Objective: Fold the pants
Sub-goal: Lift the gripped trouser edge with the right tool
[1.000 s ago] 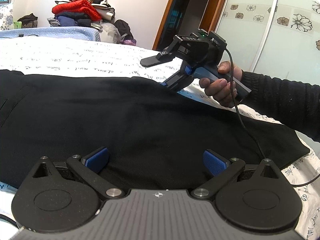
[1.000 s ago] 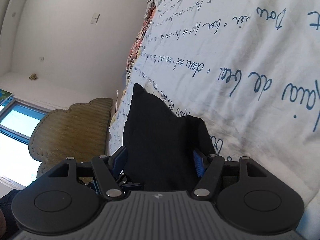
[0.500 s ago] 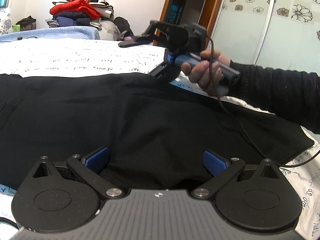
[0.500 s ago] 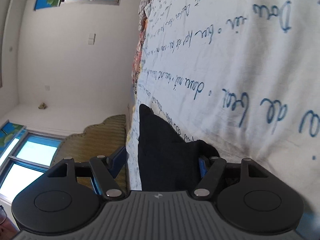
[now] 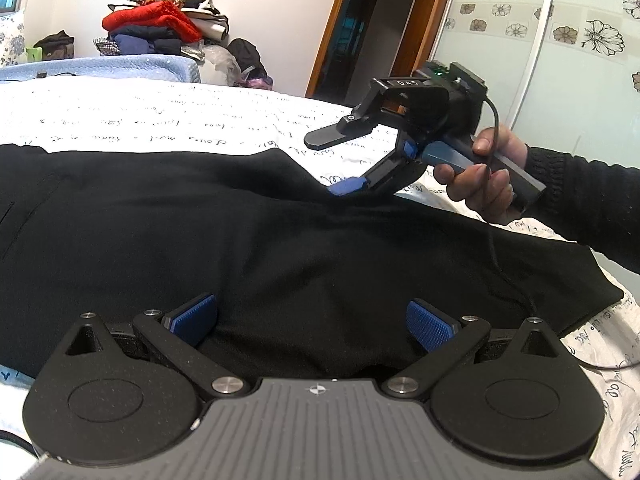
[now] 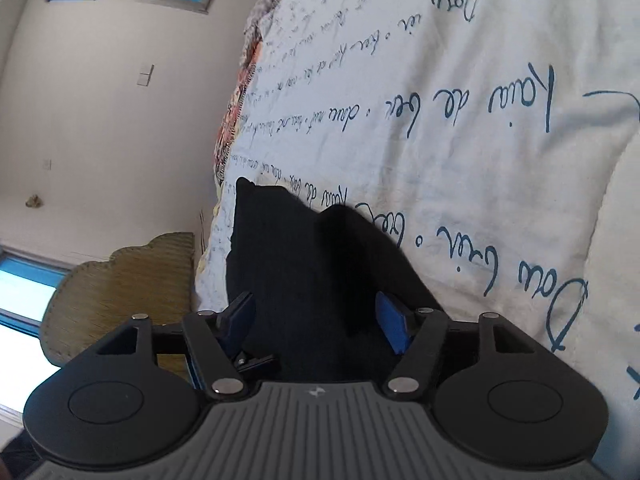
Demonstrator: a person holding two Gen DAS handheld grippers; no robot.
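- Pants (image 5: 248, 240), black, spread flat across white script-printed bedspread (image 5: 120, 116).
- Left gripper (image 5: 312, 316) at near edge, jaws spread wide over cloth.
- Right gripper (image 5: 334, 166) at far edge, jaws apart, nothing pinched.

Bed (image 5: 168, 120) in white script-printed cover, black pants (image 5: 240, 240) spread flat across it

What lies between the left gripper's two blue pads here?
Black pants fabric spans the gap between the left gripper pads, untouched by either, seen in the left wrist view.
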